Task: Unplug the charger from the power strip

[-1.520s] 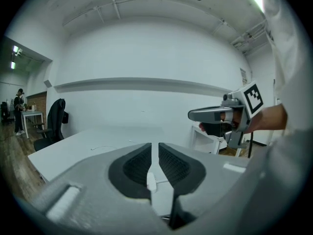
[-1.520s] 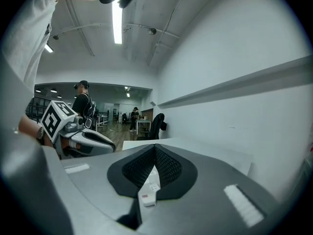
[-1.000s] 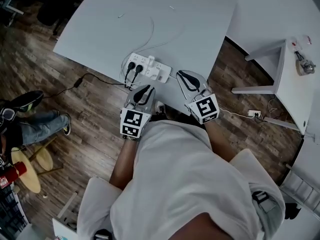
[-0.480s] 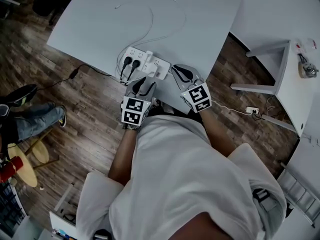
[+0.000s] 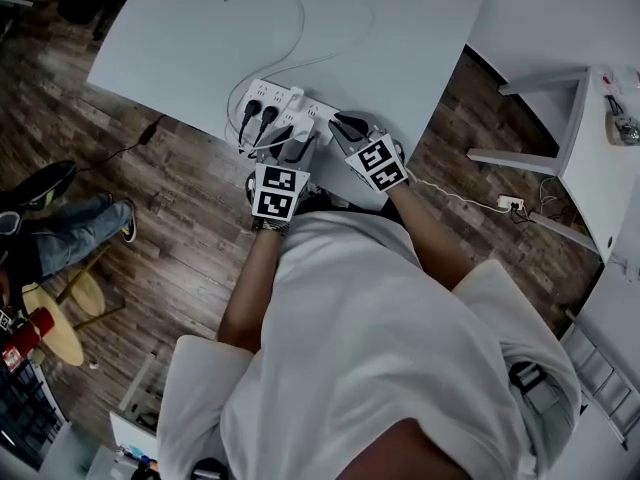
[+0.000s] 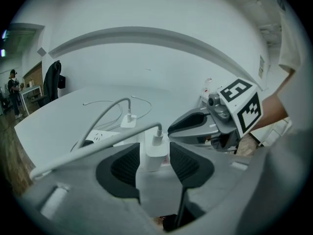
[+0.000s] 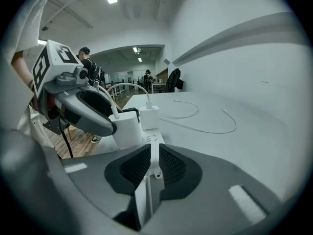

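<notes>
Both tools are down at the near edge of the white surface [image 5: 400, 28], right at the power strip [image 5: 285, 108]. The left tool [image 6: 154, 156] straddles the white charger [image 6: 156, 146]: its two pads stand narrow on either side of the block, with a thin sliver of gap showing on the left side, so it looks lined up on the charger and not yet clamped. The charger sits upright in its socket, cable [image 6: 98, 143] looping off the top, so by this look it is not unplugged.

Over on the right, the right tool [image 7: 152, 161] is pinched down tight on the near end of the power strip [image 7: 148, 142], which fills the slot between the pads. That reads as the bracing hold, keeping the strip flat on the surface.

A second white charger [image 6: 128, 120] stands just beyond the first, and two black plugs [image 5: 256, 114] sit at the far end of the strip, clear of both tools.

So the approach and the steadying grip look done. What is left, as I judge it: close the left tool on the charger, pull it straight out of the strip, and carry it clear.
</notes>
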`<act>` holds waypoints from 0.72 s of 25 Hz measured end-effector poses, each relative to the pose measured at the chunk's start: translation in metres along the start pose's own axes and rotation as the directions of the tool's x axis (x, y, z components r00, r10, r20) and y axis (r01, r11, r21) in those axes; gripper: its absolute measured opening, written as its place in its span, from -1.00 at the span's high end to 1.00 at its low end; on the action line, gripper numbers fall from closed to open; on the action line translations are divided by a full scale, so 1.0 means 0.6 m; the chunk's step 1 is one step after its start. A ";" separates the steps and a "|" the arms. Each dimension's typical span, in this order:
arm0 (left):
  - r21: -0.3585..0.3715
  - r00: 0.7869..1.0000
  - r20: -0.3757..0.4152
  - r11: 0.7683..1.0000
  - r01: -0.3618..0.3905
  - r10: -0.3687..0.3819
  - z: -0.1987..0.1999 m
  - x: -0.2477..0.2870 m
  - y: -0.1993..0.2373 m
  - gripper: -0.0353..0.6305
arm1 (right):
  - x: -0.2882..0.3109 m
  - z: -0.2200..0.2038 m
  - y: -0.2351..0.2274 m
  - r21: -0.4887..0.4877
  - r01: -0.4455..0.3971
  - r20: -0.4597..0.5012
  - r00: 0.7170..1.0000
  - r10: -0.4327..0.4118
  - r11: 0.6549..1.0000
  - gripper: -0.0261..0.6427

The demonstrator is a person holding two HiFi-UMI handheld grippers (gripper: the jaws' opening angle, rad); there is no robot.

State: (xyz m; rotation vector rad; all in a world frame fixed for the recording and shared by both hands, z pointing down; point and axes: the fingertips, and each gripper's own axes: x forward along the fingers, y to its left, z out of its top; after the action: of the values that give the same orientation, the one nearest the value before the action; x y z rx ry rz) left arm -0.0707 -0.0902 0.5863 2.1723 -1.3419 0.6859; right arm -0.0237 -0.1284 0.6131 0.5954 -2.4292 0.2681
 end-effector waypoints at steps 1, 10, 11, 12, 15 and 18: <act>-0.003 1.000 0.001 1.000 -0.001 0.001 0.000 0.003 0.001 0.34 | 0.005 -0.007 -0.001 -0.002 0.000 -0.016 1.000 0.000 1.000 0.76; 0.033 1.000 0.002 0.999 -0.023 0.023 0.006 0.017 0.002 0.45 | 0.016 -0.021 -0.007 0.054 0.011 -0.025 1.000 -0.010 0.998 0.76; 0.032 1.000 0.001 0.999 -0.025 0.025 0.006 0.017 0.003 0.45 | 0.017 -0.021 -0.006 0.055 0.013 -0.025 1.000 -0.012 0.998 0.76; 0.022 1.000 0.002 0.999 -0.024 0.024 0.006 0.016 0.004 0.45 | 0.017 -0.021 -0.006 0.054 0.016 -0.021 1.000 -0.015 0.998 0.76; -0.023 1.000 0.008 1.000 -0.016 0.017 0.005 0.015 0.005 0.46 | 0.015 -0.019 -0.007 0.062 0.026 -0.003 1.000 -0.026 0.998 0.76; -0.028 1.000 0.010 0.999 -0.020 0.021 0.006 0.019 0.004 0.46 | 0.013 -0.020 -0.009 0.075 0.029 0.003 1.000 -0.030 0.997 0.76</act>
State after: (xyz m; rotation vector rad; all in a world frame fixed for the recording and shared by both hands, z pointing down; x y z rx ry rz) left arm -0.0679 -0.1009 0.5910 2.1457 -1.3726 0.6606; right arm -0.0204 -0.1322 0.6275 0.6652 -2.4211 0.3475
